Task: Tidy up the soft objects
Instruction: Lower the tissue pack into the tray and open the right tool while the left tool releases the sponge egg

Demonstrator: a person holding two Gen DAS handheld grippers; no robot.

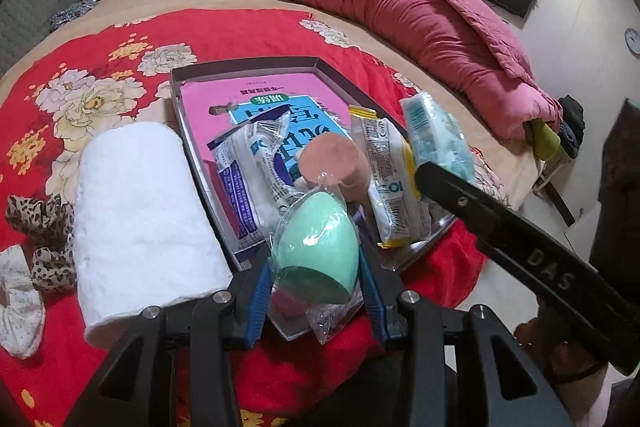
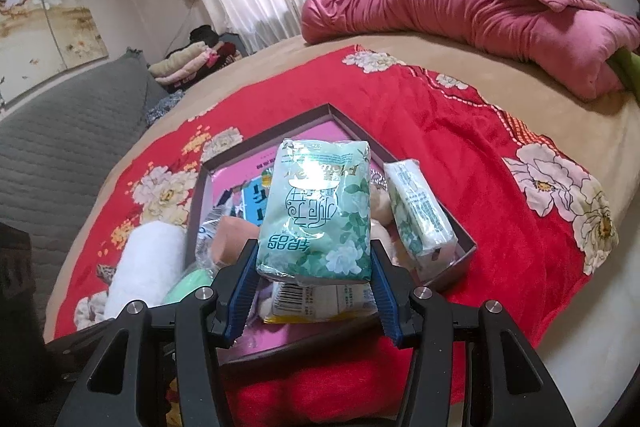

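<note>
Left gripper [image 1: 316, 267] pinches bagged green sponge [image 1: 314, 247] just above box [image 1: 188, 163] front edge; right gripper [image 2: 314, 267] clamps green tissue pack [image 2: 316, 211] over box w/ other packs.

tissue pack [image 2: 316, 215] hides box [image 2: 460, 259] contents

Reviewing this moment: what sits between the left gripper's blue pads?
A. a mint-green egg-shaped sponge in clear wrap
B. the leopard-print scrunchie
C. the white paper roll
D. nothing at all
A: in the left wrist view the left gripper has its pads on either side of the mint-green sponge, held above the near edge of the box.
</note>
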